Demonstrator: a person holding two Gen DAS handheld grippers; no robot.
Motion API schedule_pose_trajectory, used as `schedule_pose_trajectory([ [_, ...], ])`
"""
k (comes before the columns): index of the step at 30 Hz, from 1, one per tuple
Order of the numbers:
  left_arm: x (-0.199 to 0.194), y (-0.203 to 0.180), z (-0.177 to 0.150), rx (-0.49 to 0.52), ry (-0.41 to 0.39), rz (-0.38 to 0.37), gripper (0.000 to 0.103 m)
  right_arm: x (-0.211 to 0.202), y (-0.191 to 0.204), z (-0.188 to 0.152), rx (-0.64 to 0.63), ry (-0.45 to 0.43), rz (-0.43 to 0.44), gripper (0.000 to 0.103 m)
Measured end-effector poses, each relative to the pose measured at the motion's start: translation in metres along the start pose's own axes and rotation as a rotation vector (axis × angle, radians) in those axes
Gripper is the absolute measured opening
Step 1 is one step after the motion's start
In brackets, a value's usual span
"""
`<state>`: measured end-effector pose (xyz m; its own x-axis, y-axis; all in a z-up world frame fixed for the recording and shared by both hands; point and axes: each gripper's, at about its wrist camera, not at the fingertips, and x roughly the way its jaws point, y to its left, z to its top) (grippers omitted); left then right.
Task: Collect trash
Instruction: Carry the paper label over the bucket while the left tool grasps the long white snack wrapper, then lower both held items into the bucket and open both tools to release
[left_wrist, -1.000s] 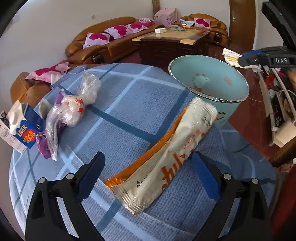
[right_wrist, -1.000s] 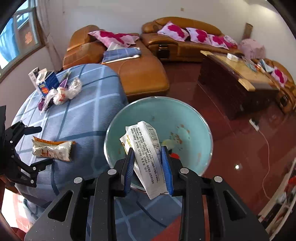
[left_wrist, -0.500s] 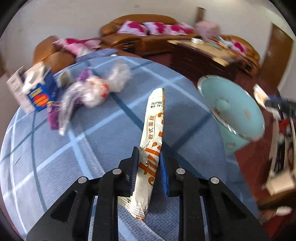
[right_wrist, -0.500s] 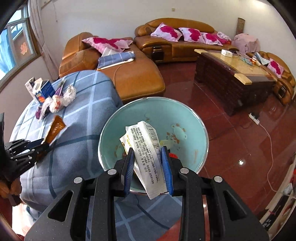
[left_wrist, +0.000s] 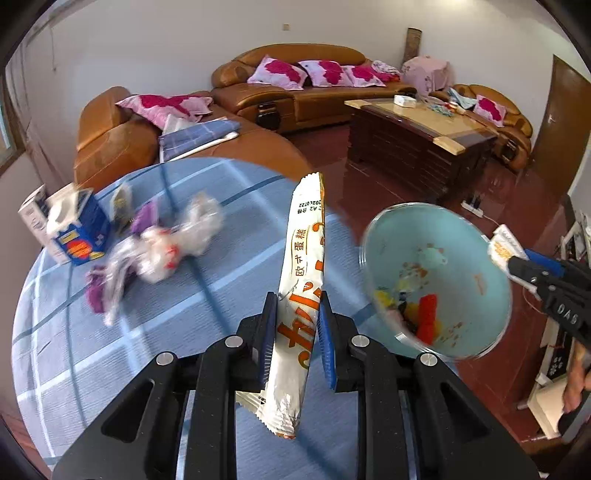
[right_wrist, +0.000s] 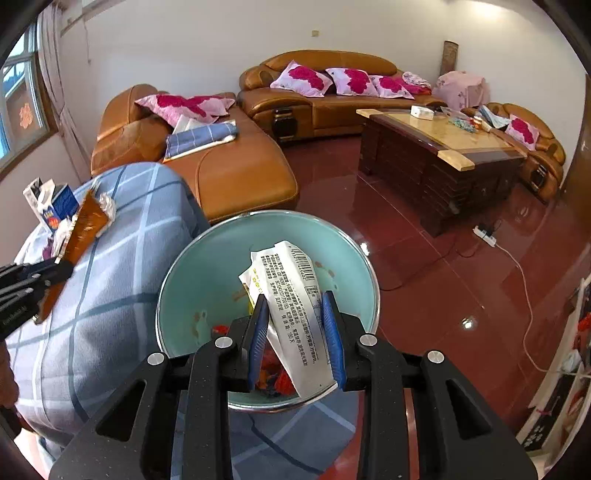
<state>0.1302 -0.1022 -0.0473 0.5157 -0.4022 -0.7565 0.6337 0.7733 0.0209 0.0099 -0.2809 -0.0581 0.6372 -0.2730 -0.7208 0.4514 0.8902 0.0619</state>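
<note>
Left gripper (left_wrist: 295, 328) now clamped on long white-and-orange wrapper (left_wrist: 303, 258), jaws having just closed from wide open; wrapper raised off blue checked tablecloth (left_wrist: 110, 350), previously flat there; right gripper (right_wrist: 295, 328) pinching printed white wrapper (right_wrist: 291, 295) as before, held over teal bin (right_wrist: 207, 266); crumpled plastic bags (left_wrist: 162, 251) on cloth.

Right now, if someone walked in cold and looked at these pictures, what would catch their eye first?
Probably the long white and orange snack wrapper clamped upright in the left gripper above the blue checked tablecloth. Next, the pale turquoise round bin beside the table, with the right gripper holding a white printed wrapper over it. Behind them stands the tan leather sofa with pink cushions.
</note>
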Motion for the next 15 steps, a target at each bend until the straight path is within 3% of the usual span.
schedule_pose_trajectory([
  [7,0.011,-0.044,0.016,0.018,0.008,-0.008,0.022,0.006,-0.011,0.009,0.053,-0.021,0.003,0.03],
  [15,0.02,-0.081,0.02,0.069,0.026,0.028,0.022,0.033,-0.027,0.006,0.136,0.022,0.006,0.03],
])
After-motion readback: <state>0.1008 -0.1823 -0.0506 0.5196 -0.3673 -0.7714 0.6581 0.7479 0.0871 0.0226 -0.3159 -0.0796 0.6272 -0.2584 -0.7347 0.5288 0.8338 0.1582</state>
